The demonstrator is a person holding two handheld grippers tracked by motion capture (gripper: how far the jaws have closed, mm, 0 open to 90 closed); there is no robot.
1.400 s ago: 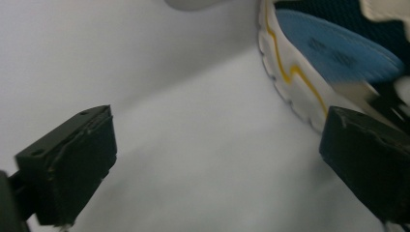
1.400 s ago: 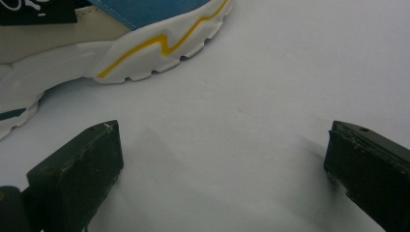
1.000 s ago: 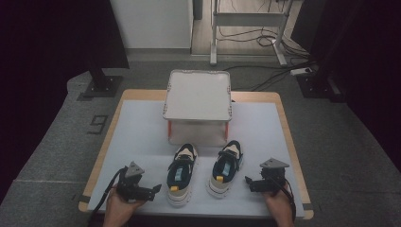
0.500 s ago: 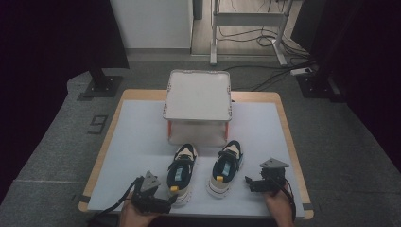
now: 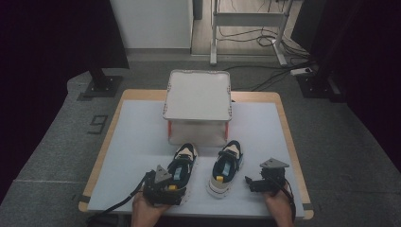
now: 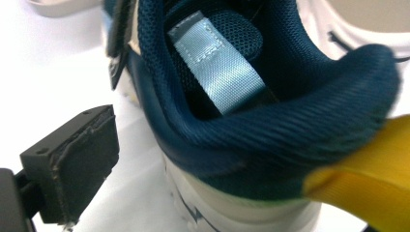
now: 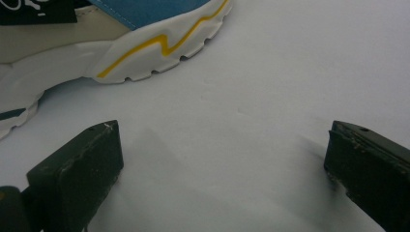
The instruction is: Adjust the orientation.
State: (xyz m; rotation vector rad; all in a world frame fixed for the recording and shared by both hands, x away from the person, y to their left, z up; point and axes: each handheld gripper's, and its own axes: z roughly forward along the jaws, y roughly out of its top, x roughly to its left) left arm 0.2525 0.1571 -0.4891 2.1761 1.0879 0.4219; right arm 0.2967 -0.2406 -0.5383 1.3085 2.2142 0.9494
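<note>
Two navy, white and yellow sneakers stand side by side near the front of the table, toes toward the far side. My left gripper (image 5: 169, 188) is at the heel of the left sneaker (image 5: 183, 163). In the left gripper view the navy heel collar (image 6: 270, 140), its light blue tongue loop (image 6: 217, 72) and a yellow pull tab (image 6: 367, 179) lie between the jaws; one finger (image 6: 72, 166) stands apart from the shoe's side and the other is hidden. My right gripper (image 7: 225, 159) is open over bare table, right of the right sneaker (image 5: 228, 165), whose sole (image 7: 145, 48) is nearby.
A white lidded box (image 5: 197, 97) with red corner posts stands on the white table (image 5: 137, 137) just behind the sneakers' toes. The table's wooden edge (image 5: 293, 142) frames the white top. Dark floor, stands and cables lie beyond.
My left gripper has moved right from the front left of the table onto the left sneaker's heel. The right gripper and both sneakers have stayed put.
</note>
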